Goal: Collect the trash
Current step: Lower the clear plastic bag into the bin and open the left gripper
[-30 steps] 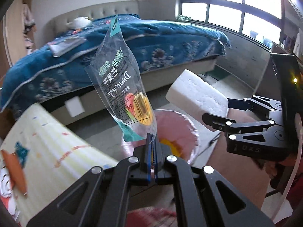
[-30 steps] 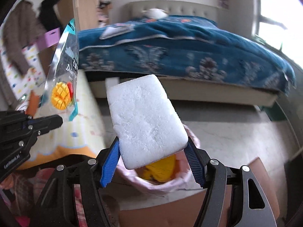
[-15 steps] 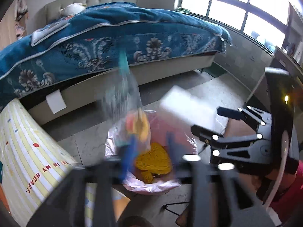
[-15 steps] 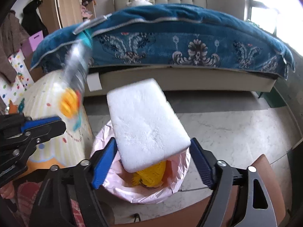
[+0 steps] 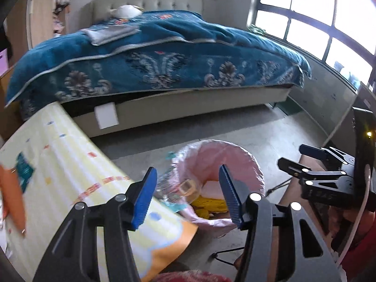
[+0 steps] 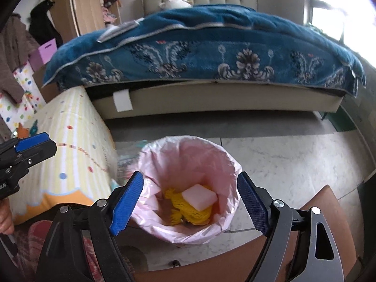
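Observation:
A trash bin with a pink liner (image 6: 188, 164) stands on the floor below both grippers; it also shows in the left wrist view (image 5: 225, 155). A white foam block (image 6: 199, 197) lies inside on yellow netting (image 6: 185, 213). A clear snack bag (image 5: 181, 188), blurred, is at the bin's left rim, partly outside it. My left gripper (image 5: 188, 195) is open and empty above the bin's left edge. My right gripper (image 6: 189, 202) is open and empty right above the bin.
A bed with a blue quilt (image 6: 199, 54) stands behind the bin. A yellow striped mat (image 5: 70, 178) lies to the left. A brown chair seat (image 6: 235, 263) is just in front of the bin. Grey floor (image 6: 293, 155) extends to the right.
Both grippers opened. The foam block dropped from my right gripper into the bin. The snack bag fell from my left gripper to the bin's left rim.

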Demonstrator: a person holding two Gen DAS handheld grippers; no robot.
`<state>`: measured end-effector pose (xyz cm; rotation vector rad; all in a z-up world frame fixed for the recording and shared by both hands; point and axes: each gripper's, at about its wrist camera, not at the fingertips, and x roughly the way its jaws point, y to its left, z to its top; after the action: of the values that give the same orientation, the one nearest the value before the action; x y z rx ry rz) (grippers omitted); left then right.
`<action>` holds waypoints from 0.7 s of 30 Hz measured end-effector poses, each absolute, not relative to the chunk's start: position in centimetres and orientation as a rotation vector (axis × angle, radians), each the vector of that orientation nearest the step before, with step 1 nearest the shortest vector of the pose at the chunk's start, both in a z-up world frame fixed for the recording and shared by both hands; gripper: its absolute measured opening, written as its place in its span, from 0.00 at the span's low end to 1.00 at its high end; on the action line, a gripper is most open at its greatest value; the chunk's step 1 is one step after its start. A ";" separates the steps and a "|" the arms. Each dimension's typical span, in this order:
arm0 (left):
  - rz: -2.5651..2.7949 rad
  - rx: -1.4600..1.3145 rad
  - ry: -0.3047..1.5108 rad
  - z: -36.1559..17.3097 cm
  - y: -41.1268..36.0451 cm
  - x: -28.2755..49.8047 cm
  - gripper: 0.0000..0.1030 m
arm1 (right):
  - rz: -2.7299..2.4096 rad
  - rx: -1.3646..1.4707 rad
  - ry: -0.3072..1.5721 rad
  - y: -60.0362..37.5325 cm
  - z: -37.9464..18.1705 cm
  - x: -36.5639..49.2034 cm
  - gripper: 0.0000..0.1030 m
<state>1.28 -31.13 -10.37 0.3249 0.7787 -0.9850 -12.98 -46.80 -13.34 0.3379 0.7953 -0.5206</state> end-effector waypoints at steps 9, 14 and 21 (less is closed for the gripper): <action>-0.850 0.253 0.726 -7.5 -24.5 1.2 0.57 | -0.449 0.298 0.762 -42.6 -10.7 -12.8 0.78; -0.795 0.280 0.698 -7.8 -23.0 0.9 0.59 | -0.415 0.286 0.781 -41.1 -11.7 -11.5 0.58; -0.711 0.267 0.698 -9.4 -23.3 3.1 0.59 | -0.373 0.274 0.788 -40.9 -16.6 -8.4 0.47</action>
<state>3.14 -23.31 -9.43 0.2667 0.6979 -0.7106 -8.36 -40.89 -16.60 0.2740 0.7876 -0.3734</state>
